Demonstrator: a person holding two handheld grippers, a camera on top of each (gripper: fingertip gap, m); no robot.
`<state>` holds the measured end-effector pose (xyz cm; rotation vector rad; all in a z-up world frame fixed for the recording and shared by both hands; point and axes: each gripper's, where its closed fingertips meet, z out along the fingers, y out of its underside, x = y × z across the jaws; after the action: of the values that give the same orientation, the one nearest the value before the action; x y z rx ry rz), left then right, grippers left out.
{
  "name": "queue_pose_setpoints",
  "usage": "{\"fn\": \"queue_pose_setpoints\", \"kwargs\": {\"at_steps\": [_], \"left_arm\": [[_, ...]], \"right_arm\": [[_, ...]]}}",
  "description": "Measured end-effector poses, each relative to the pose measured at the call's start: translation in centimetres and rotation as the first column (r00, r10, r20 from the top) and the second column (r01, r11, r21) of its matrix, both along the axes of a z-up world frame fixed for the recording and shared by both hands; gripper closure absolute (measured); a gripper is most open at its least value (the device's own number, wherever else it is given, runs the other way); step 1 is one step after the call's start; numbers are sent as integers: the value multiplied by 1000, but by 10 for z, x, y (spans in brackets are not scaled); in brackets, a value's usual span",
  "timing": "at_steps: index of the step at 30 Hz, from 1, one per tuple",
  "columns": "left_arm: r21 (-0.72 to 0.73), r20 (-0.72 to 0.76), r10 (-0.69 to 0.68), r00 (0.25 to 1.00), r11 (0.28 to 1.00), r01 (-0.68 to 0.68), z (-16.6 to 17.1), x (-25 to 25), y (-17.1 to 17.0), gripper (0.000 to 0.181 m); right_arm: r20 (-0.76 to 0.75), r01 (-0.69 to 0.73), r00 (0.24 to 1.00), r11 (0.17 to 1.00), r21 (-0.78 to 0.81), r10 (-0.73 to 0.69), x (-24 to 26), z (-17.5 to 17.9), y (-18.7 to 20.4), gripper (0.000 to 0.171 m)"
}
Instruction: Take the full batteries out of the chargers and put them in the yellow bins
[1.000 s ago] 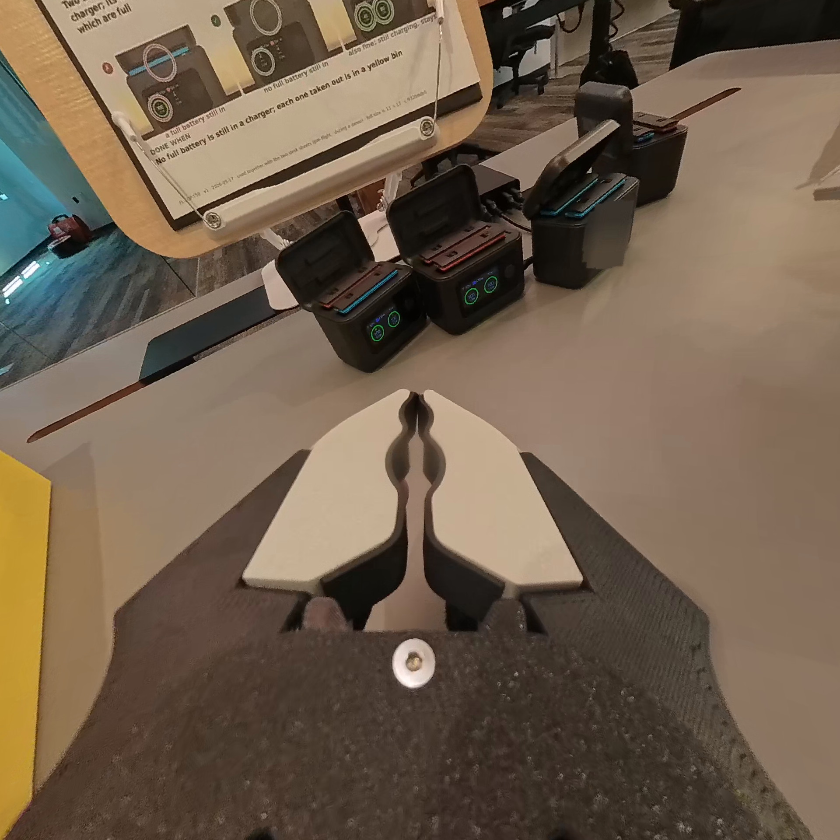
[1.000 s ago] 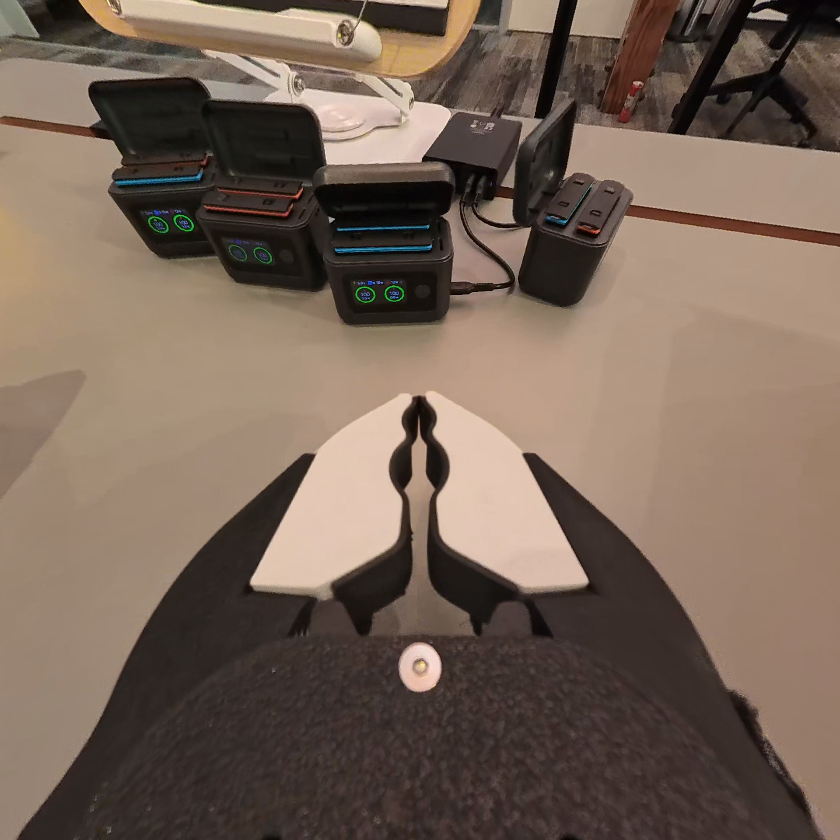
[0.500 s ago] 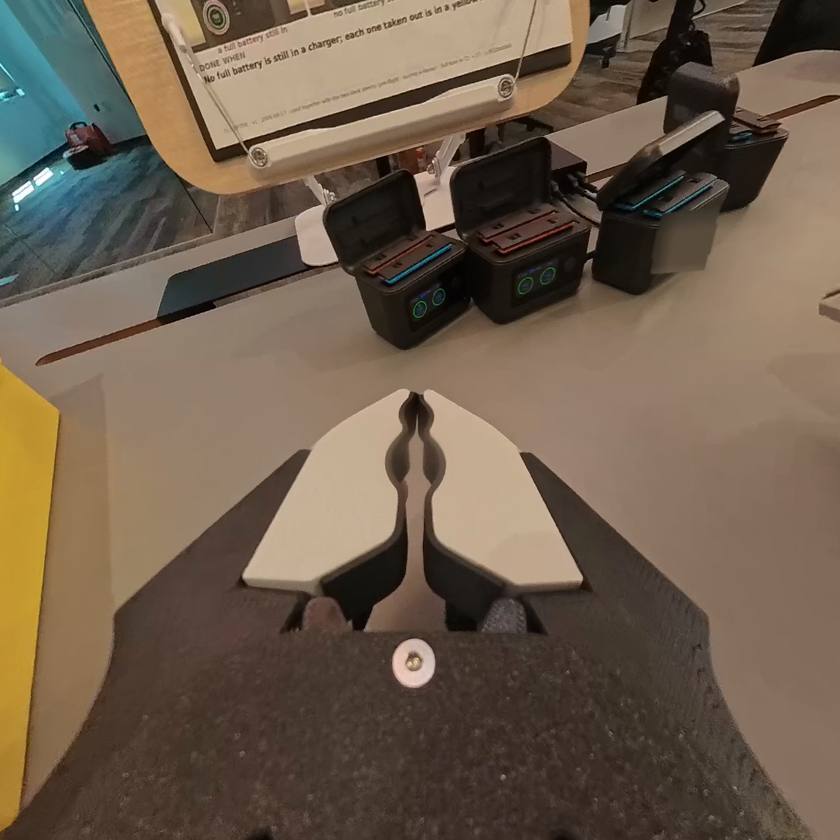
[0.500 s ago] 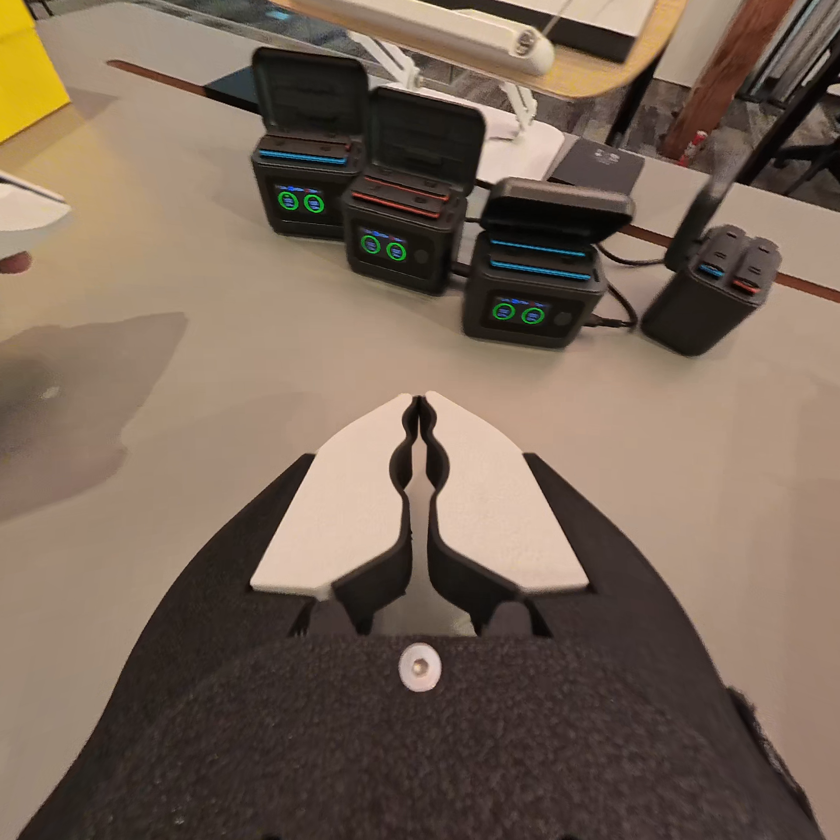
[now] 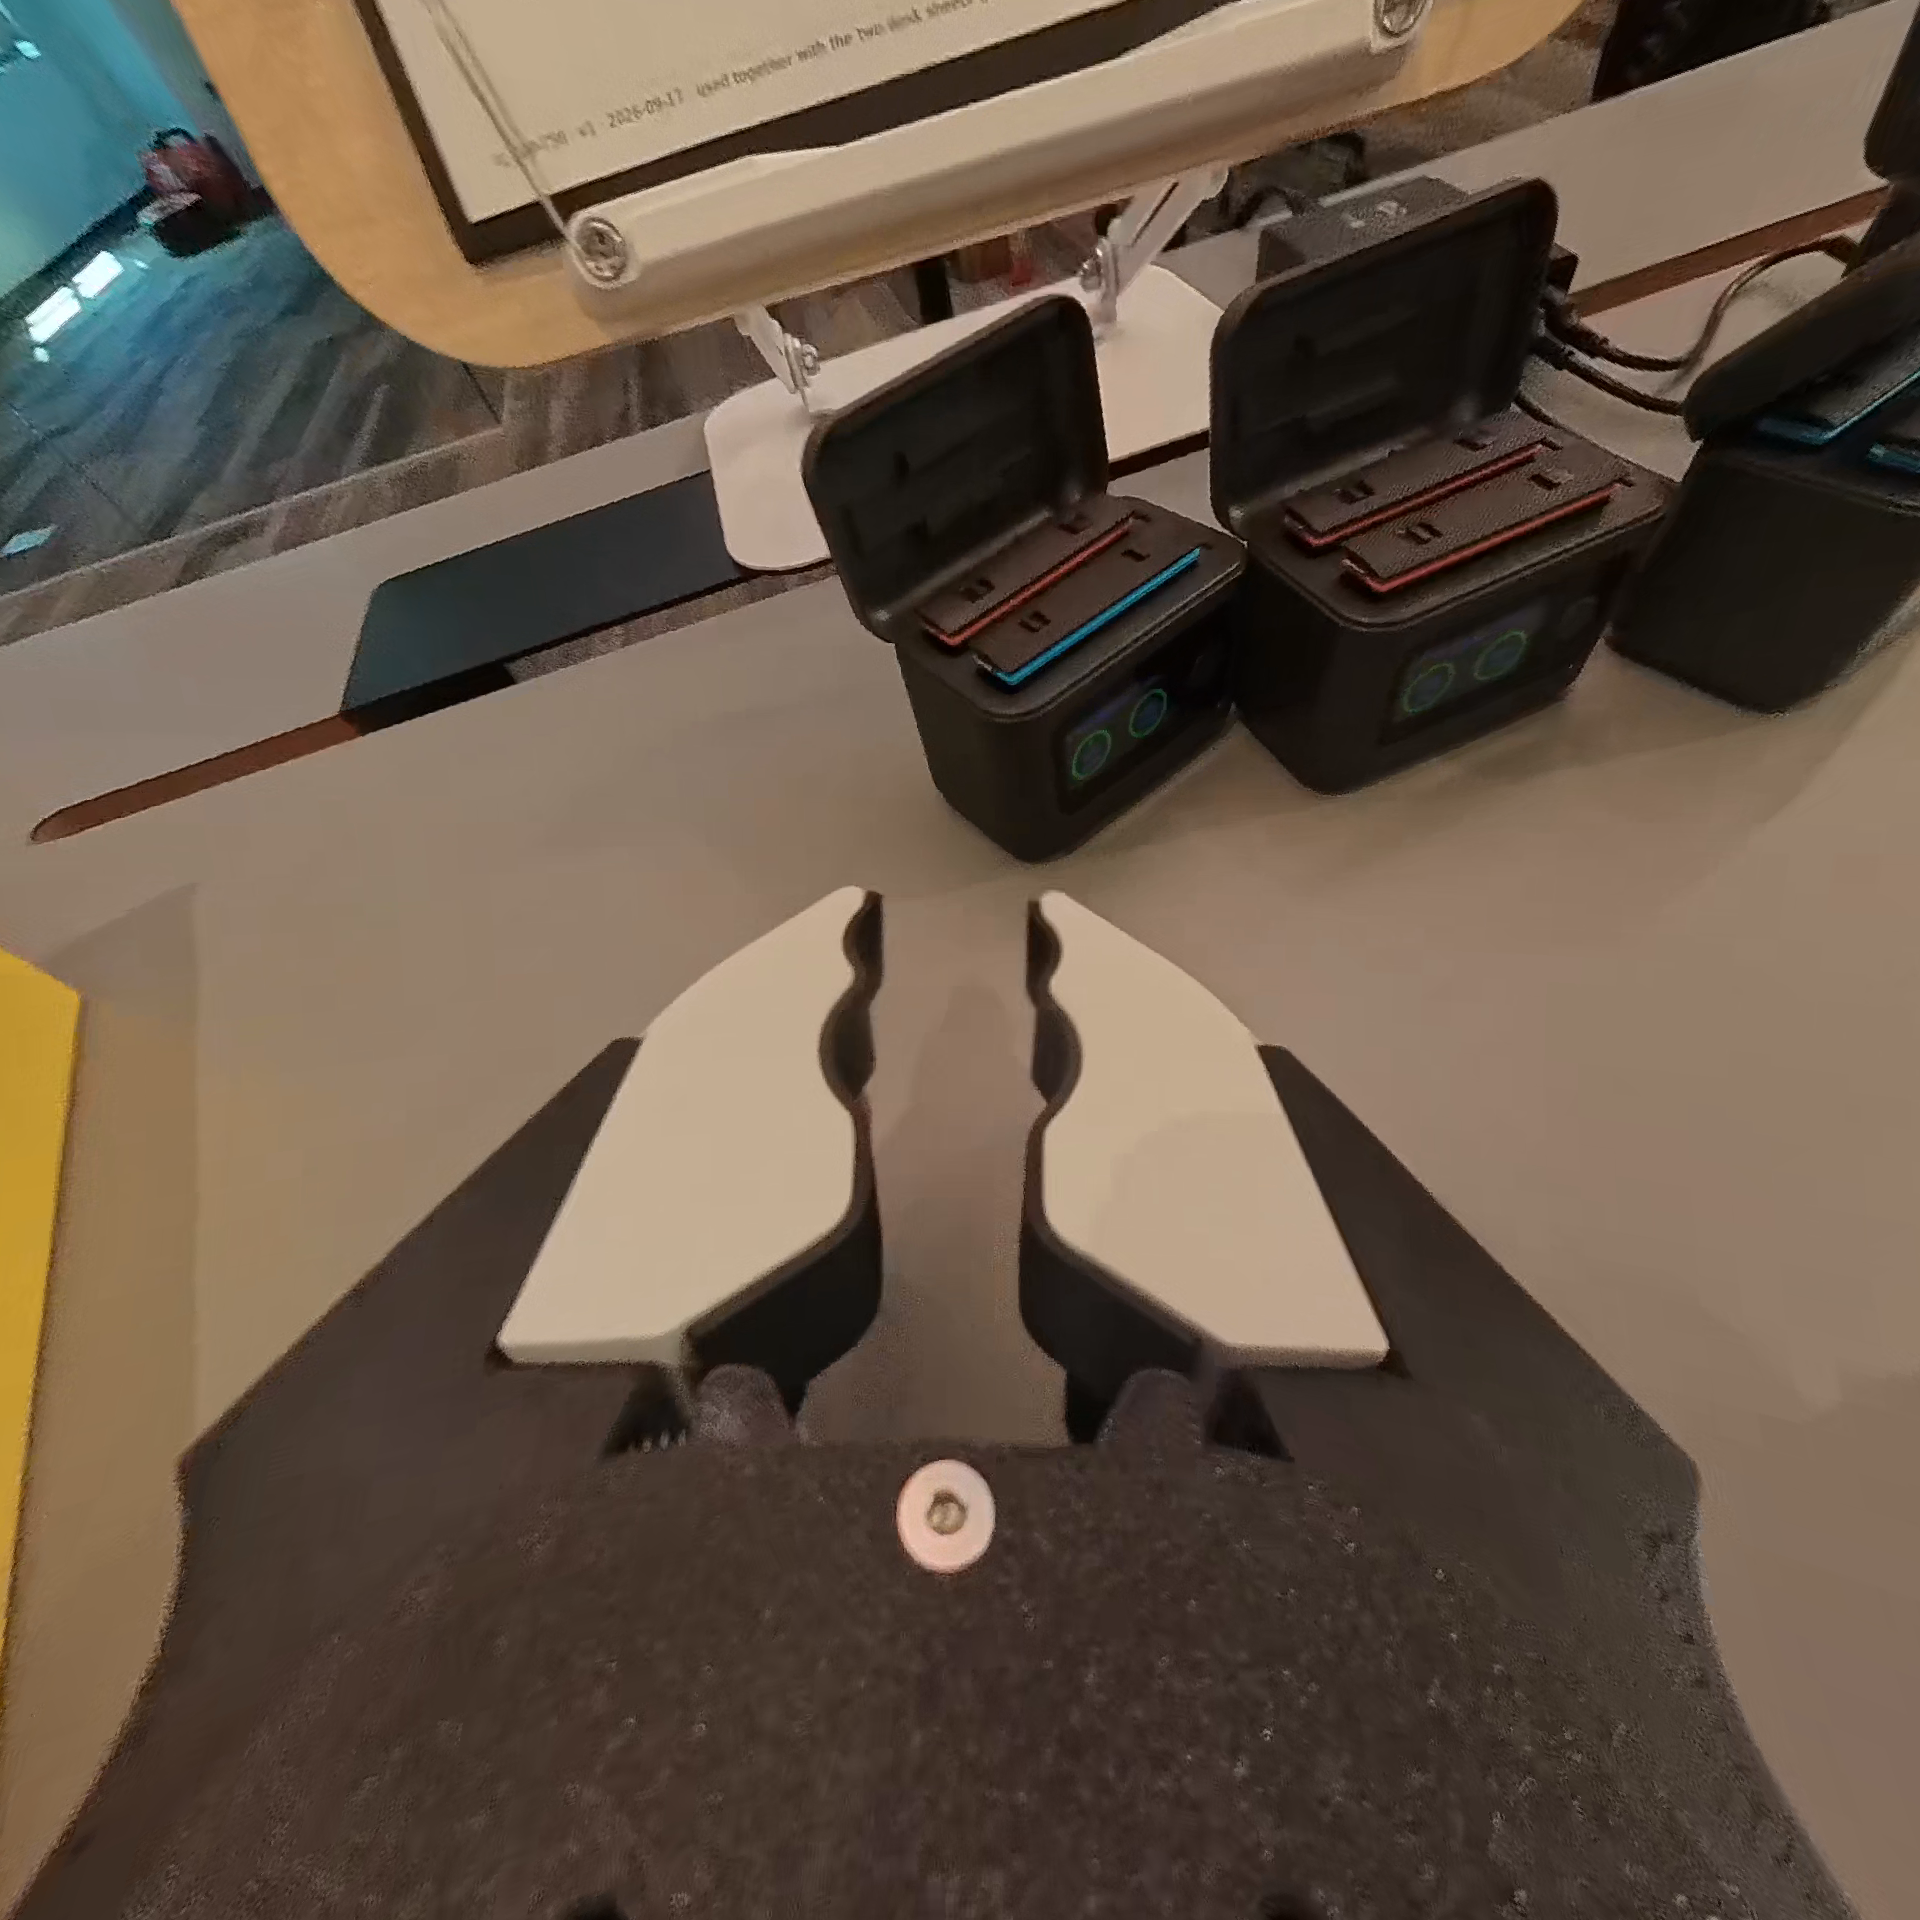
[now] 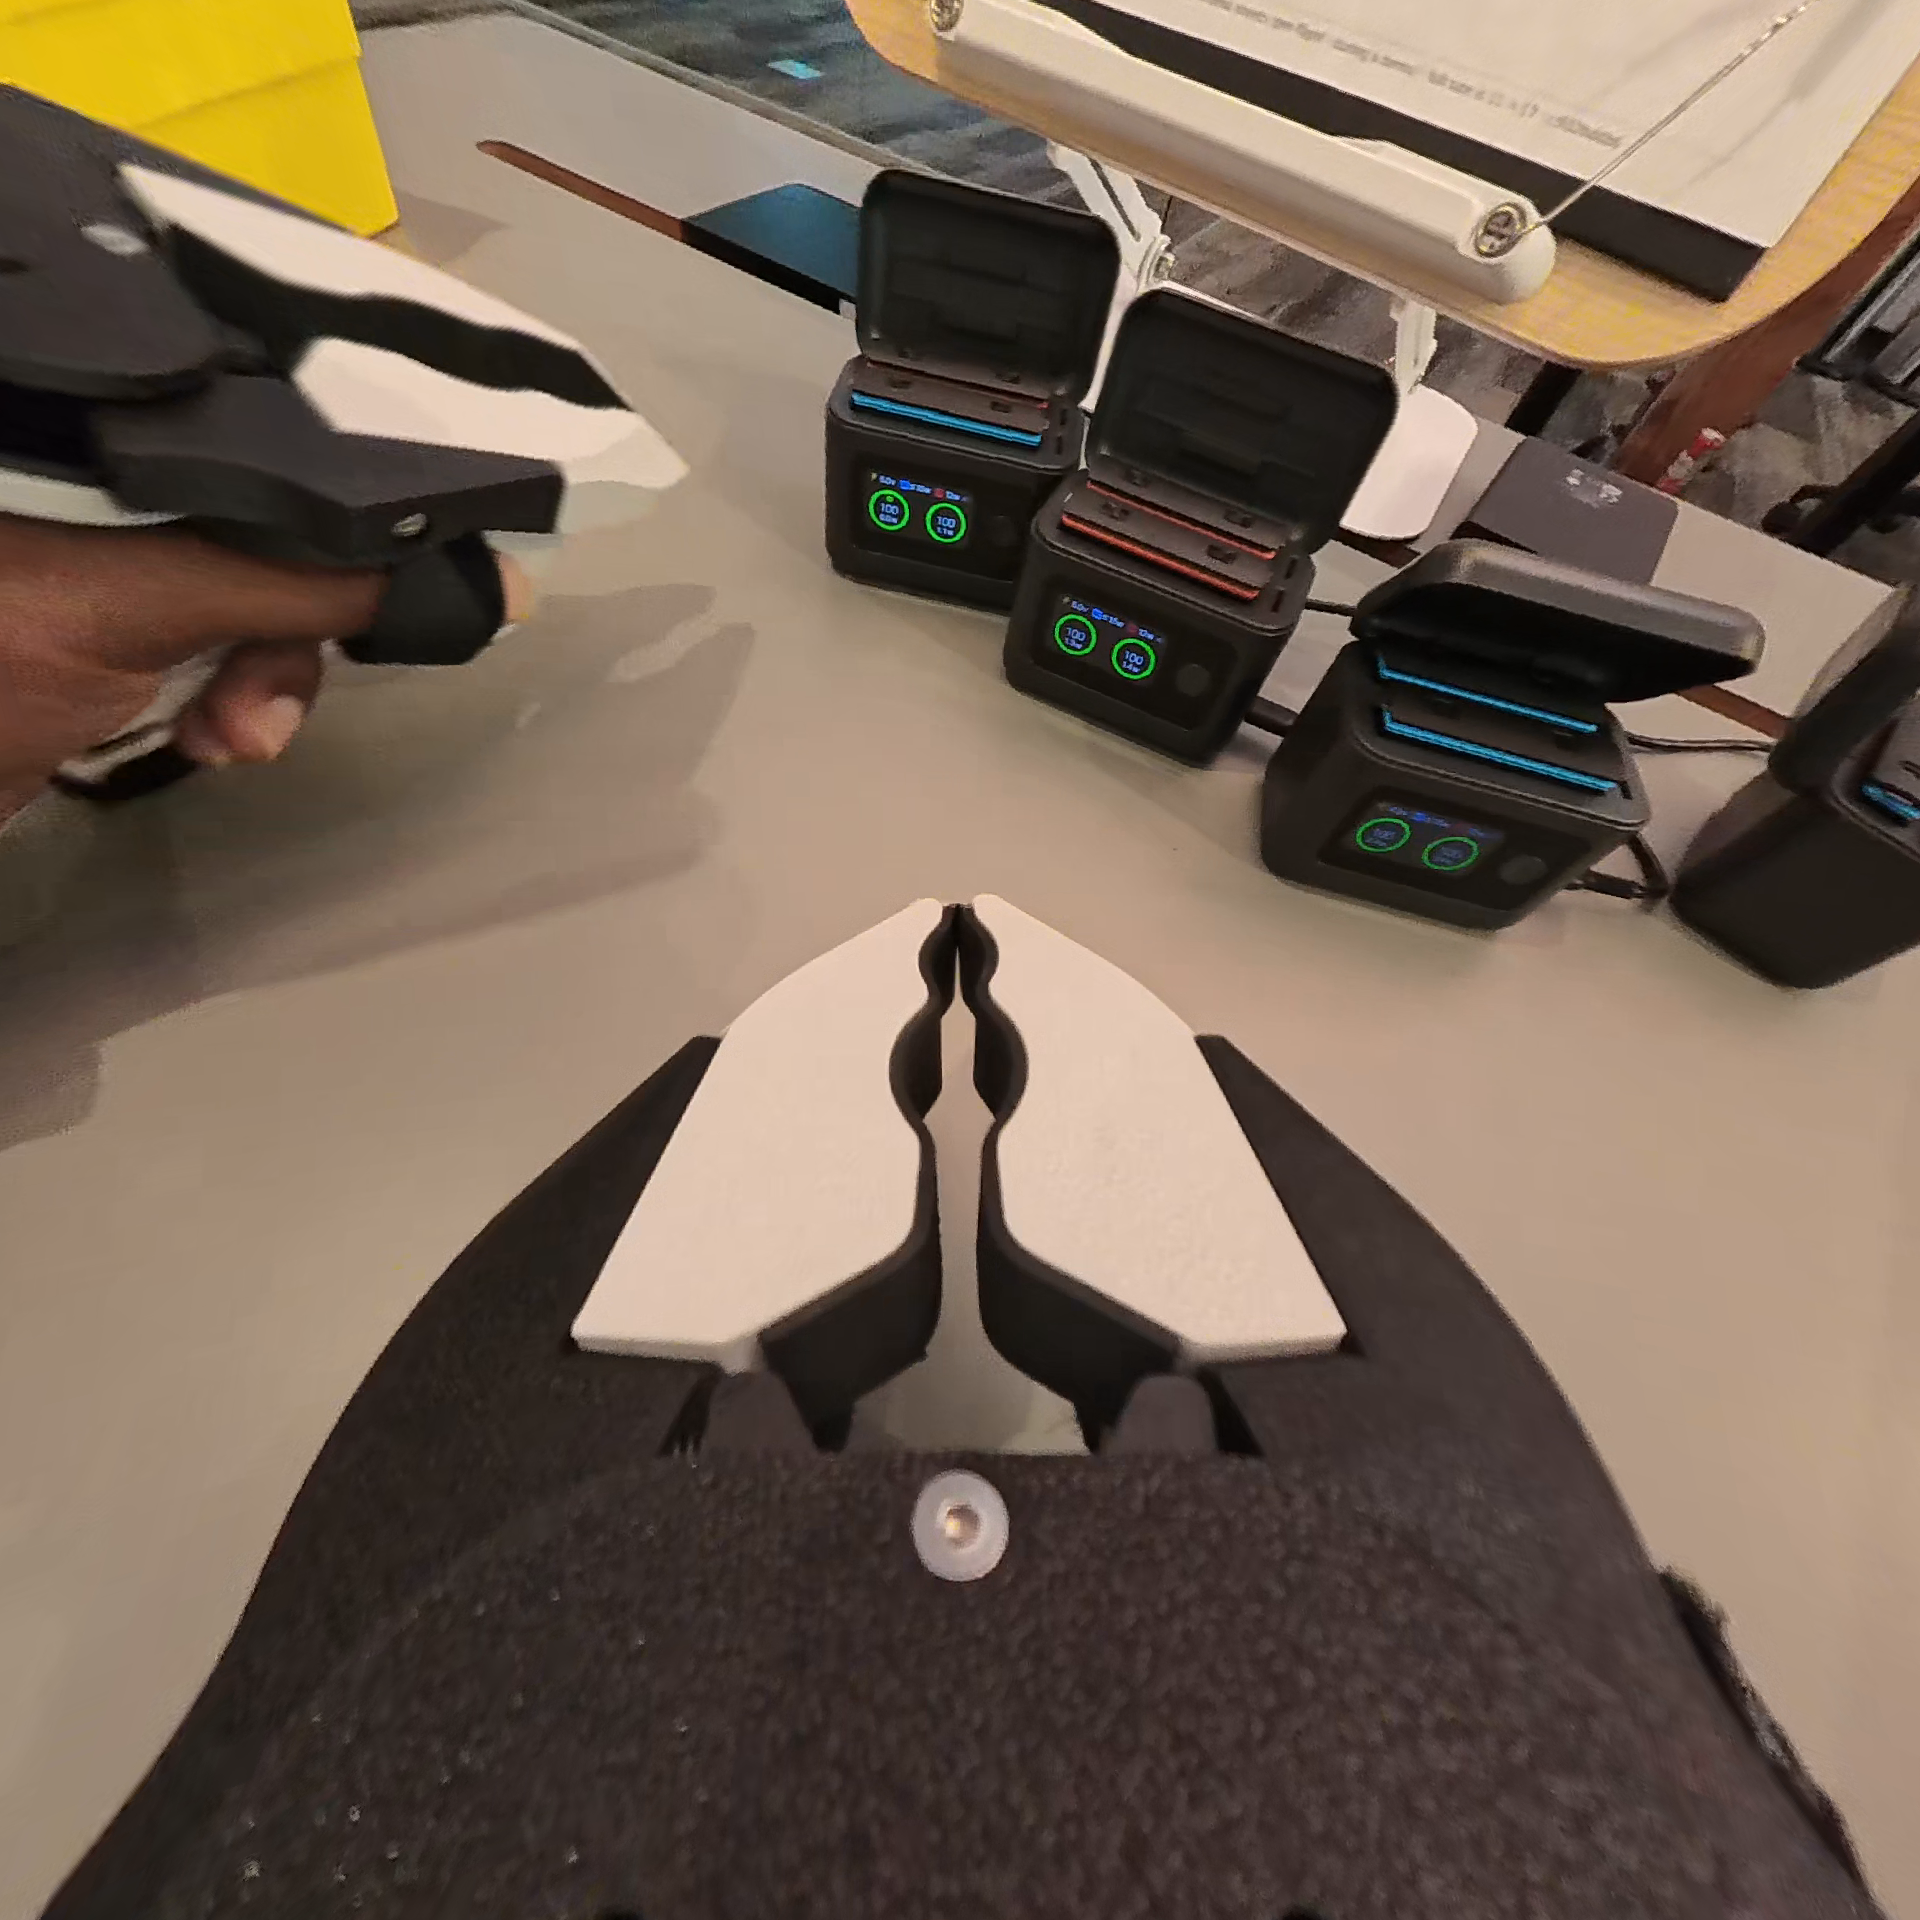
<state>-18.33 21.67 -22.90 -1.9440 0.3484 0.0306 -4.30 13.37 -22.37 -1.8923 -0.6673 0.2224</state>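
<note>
Left tongs [image 5: 954, 914]: parted, empty, over the table [image 5: 1455, 1039]. Right tongs [image 6: 958, 914]: closed, empty. Batteries [image 5: 1081, 608]: thin slabs seated upright in the open chargers [image 5: 1049, 665] at 1 o'clock; likely light, rigid, slick, so pinch the protruding top edge. Yellow bin [image 6: 208, 94]: far, 10 o'clock. Printed sheet [image 5: 831, 83] beyond: wording withheld.

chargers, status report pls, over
Left gripper open, empty, facing nearest charger. Right gripper shut, empty. Batteries all seated, lids up. Path clear.
</note>
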Motion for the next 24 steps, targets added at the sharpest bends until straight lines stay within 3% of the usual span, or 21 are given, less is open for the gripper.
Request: {"fn": "queue_pose_setpoints", "kwargs": {"at_steps": [10,18,21,24], "left_arm": [[-215,95,-215,972,949,231,-27,23,50,98],[-296,211,-434,876,826,480,-34,47,76,95],[-297,234,-499,835,781,550,-33,46,77,113],[-298,242,-535,809,753,587,-33,45,72,116]], "right_arm": [[-24,-24,999,1000,-8,24,-1,0,-2,171],[-54,-45,998,998,-36,43,0,-3,-2,171],[-76,-70,995,996,-46,66,-2,-3,-4,171],[-100,-100,990,994,-52,94,-5,-2,-7,171]]}}
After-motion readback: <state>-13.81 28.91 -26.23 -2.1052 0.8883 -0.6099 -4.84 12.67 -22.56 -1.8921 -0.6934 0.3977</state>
